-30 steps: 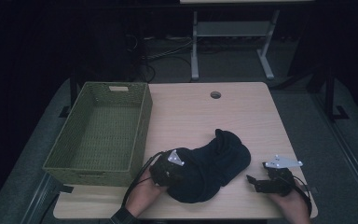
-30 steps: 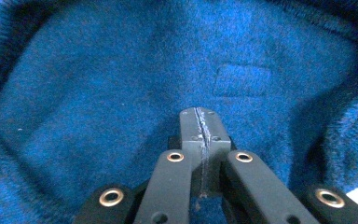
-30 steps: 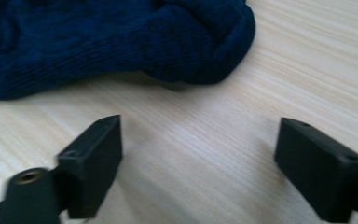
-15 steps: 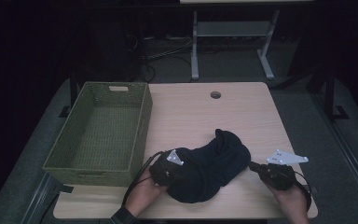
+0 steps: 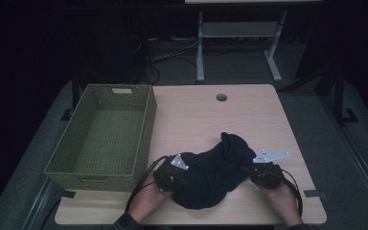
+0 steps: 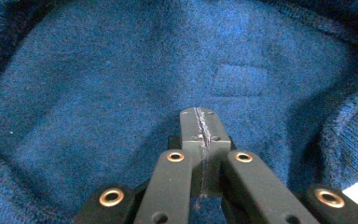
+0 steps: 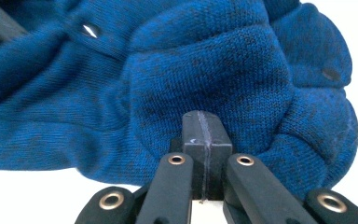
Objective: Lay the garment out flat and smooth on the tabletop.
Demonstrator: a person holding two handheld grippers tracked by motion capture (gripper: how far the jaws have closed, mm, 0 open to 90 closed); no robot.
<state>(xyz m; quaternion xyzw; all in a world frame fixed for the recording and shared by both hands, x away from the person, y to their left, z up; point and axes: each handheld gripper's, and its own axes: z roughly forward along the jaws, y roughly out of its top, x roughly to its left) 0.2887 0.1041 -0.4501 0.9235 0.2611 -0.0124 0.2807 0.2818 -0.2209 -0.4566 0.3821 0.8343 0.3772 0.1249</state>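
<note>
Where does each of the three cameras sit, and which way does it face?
High view: above the table's near edge, facing forward and down; both hands, left gripper, right gripper.
Left gripper view: on that gripper, facing blue knit garment; shut jaws.
Right gripper view: likewise, low along the table.
All share the garment.

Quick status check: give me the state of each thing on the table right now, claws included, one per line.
Blue knit garment: crumpled in a heap near the table's front edge, outside the basket.
Woven basket: upright at the table's left side, nothing inside it.
Left claw: jaws closed together, tips against the garment; a pinch of fabric cannot be told.
Right claw: jaws closed together at the garment's edge, no fabric visibly caught.
Table: round hole near its far edge.
</note>
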